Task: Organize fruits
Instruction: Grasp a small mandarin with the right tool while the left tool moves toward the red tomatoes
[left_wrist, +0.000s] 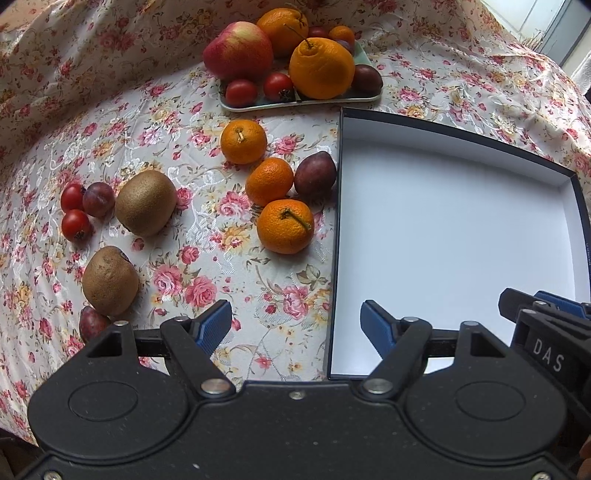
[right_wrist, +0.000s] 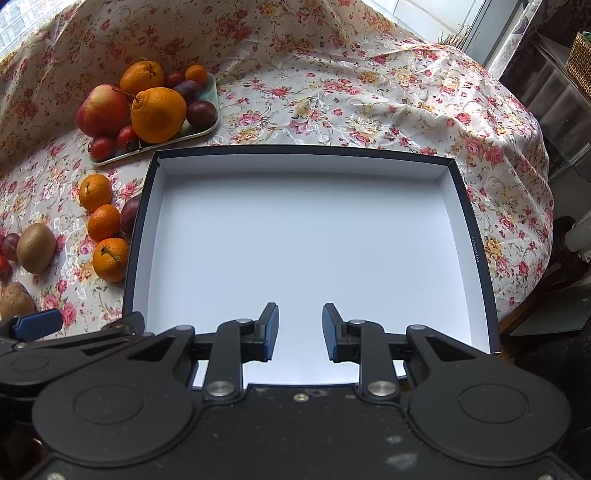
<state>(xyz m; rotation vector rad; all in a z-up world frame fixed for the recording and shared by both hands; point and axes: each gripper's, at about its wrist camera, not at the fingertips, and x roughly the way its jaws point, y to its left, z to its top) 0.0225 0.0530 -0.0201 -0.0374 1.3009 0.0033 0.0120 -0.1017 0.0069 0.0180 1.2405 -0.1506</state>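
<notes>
A shallow dark-rimmed box (left_wrist: 443, 229) with a bare white floor lies right of the loose fruit. Beside its left wall sit three tangerines (left_wrist: 285, 226) and a plum (left_wrist: 314, 173). Farther left lie two kiwis (left_wrist: 145, 202), two cherry tomatoes (left_wrist: 76, 224) and a plum (left_wrist: 98, 198); another plum (left_wrist: 92, 325) is at the near left. My left gripper (left_wrist: 295, 314) hangs open over the cloth at the box's near-left corner, holding nothing. My right gripper (right_wrist: 301, 310) hovers above the box (right_wrist: 295, 240) floor, shut, its pads drawn close with nothing between them.
A pale green tray (left_wrist: 295, 103) at the back holds an apple (left_wrist: 238, 50), large oranges (left_wrist: 320, 68), tomatoes and plums. A floral cloth (right_wrist: 369, 92) covers the table and falls away at the right edge. Shelving and a wicker basket (right_wrist: 580, 55) stand beyond it.
</notes>
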